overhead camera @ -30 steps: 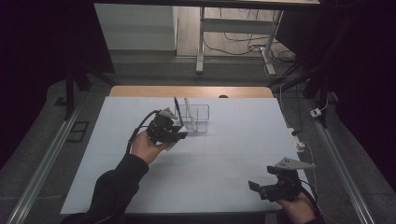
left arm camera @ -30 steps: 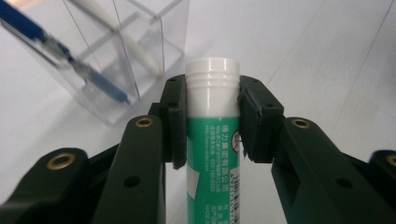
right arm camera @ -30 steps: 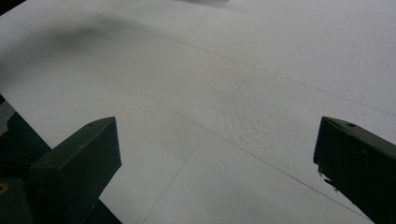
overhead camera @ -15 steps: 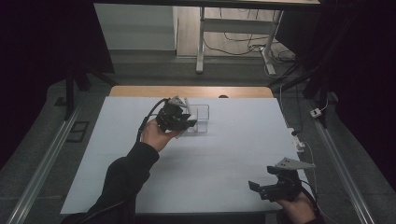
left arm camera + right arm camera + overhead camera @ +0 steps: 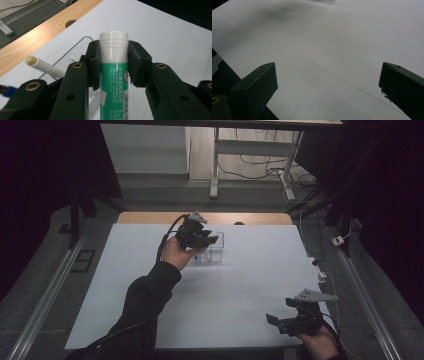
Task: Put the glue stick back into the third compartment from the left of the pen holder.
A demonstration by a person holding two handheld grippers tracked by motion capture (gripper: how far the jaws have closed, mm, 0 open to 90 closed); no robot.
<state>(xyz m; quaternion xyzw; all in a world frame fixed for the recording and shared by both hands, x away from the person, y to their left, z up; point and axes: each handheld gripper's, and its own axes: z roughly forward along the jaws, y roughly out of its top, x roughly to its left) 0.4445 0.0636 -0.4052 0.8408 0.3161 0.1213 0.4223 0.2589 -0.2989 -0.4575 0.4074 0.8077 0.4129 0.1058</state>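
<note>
glue stick (image 5: pixel 113 75): it is looking like smooth plastic, with a glossy white cap and a green printed label.
jaws: they are showing matt black plastic with small brass-coloured rivets.
desk (image 5: pixel 342 45): a matt white sheet with a fine grainy texture is covering it; a bare wood edge (image 5: pixel 37 32) is showing.
pen (image 5: pixel 45 66): it is looking like white matt plastic.

The high view is dim, its left and right edges falling into near black, while the white bench (image 5: pixel 240 295) catches soft light from above. Faint shadows lie under the arms. The left gripper view is brighter and sharp on the green glue stick (image 5: pixel 114 75), with no glare. The right gripper view is grey and soft, with a blurred dark shadow near its top.
</note>
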